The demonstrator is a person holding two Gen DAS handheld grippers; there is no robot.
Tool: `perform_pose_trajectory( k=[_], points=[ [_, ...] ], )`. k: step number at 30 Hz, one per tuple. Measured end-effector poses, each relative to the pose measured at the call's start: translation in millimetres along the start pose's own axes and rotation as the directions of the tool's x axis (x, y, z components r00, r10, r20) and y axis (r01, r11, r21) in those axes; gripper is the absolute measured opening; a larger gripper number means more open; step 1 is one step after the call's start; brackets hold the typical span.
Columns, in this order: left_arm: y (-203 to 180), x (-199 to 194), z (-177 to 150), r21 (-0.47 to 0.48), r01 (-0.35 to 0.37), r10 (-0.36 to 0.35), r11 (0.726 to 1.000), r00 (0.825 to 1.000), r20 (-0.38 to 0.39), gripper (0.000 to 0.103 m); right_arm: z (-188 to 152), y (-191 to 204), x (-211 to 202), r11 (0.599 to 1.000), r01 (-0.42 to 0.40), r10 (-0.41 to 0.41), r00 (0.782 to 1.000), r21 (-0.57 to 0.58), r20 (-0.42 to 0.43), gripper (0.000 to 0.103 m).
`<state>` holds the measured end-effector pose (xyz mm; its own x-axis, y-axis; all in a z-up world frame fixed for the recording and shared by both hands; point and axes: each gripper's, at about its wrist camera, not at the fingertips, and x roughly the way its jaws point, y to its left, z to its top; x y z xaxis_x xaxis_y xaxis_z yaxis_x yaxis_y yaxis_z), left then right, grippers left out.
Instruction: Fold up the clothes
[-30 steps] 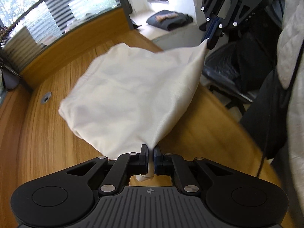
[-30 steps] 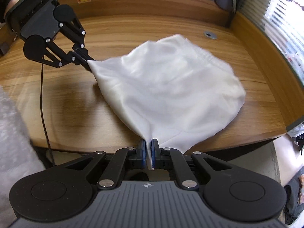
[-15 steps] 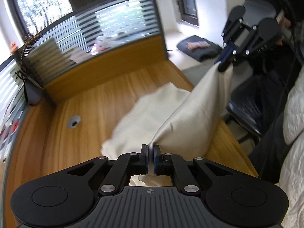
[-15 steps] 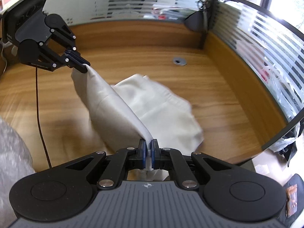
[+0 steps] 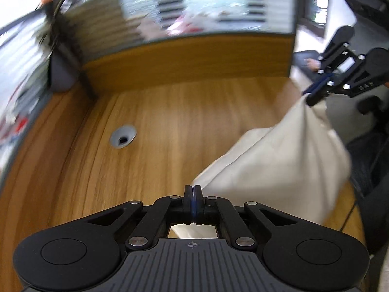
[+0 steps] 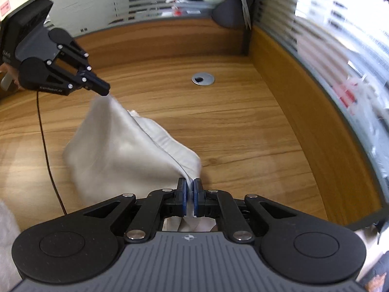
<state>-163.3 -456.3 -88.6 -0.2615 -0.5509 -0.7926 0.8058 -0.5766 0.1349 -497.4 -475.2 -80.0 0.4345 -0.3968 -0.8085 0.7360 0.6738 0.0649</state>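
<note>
Two sets of tongs share one piece of white cloth (image 6: 126, 153), and I am holding it off the desk (image 6: 218, 126) between them. My left tongs (image 5: 193, 191) are pressed together; their pads meet at the tip, and a bit of white fabric shows just behind them through the gap in the linkage, so I read them as pinching a corner there (the blur in this view makes the exact contact hard to see). My right tongs (image 6: 190, 185) are pinching a bunched hem, with the fabric running up between the blue pads.

From the right tongs, the cloth rises ahead and to the left, ending at the tip of the left tongs (image 6: 103, 90). From the left tongs, it spreads to the right and climbs to the right tongs (image 5: 313, 97) at the upper right. Its lower folds sag beneath that stretched edge, over the desk. A round cable grommet (image 6: 203, 79) sits in the desk well ahead of both tongs, apart from the cloth.
</note>
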Motion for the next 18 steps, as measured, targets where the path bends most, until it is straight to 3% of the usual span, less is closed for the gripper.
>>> perform_pose_trajectory(
  k=[5,9,11,13,15,18],
  points=[
    [19,29,-13,-0.143,-0.042,0.033,0.989,0.997,-0.068,0.002,2,-26,44,0.998,-0.021,0.023,0.999,0.051,-0.044,0.006],
    [26,30,-22,-0.251,-0.063,0.041,0.966,0.995,-0.094,0.004,-3,-38,67,0.996,-0.030,0.038,0.995,0.084,-0.088,0.006],
    [26,25,-25,-0.311,-0.065,0.036,0.948,0.994,-0.100,0.019,-5,-41,76,0.995,-0.036,0.046,0.993,0.096,-0.108,0.008],
    [25,19,-30,-0.361,-0.077,0.042,0.930,0.994,-0.103,0.045,-6,-42,84,0.994,-0.031,0.043,0.991,0.102,-0.125,0.012],
    [22,13,-34,-0.404,-0.079,0.040,0.911,0.994,-0.103,0.047,-8,-42,90,0.996,-0.013,0.026,0.990,0.089,-0.141,0.021],
    [15,5,-40,-0.457,-0.092,0.042,0.885,0.992,-0.118,0.052,-7,-44,88,0.995,0.003,0.011,0.990,0.095,-0.141,0.025]
  ],
)
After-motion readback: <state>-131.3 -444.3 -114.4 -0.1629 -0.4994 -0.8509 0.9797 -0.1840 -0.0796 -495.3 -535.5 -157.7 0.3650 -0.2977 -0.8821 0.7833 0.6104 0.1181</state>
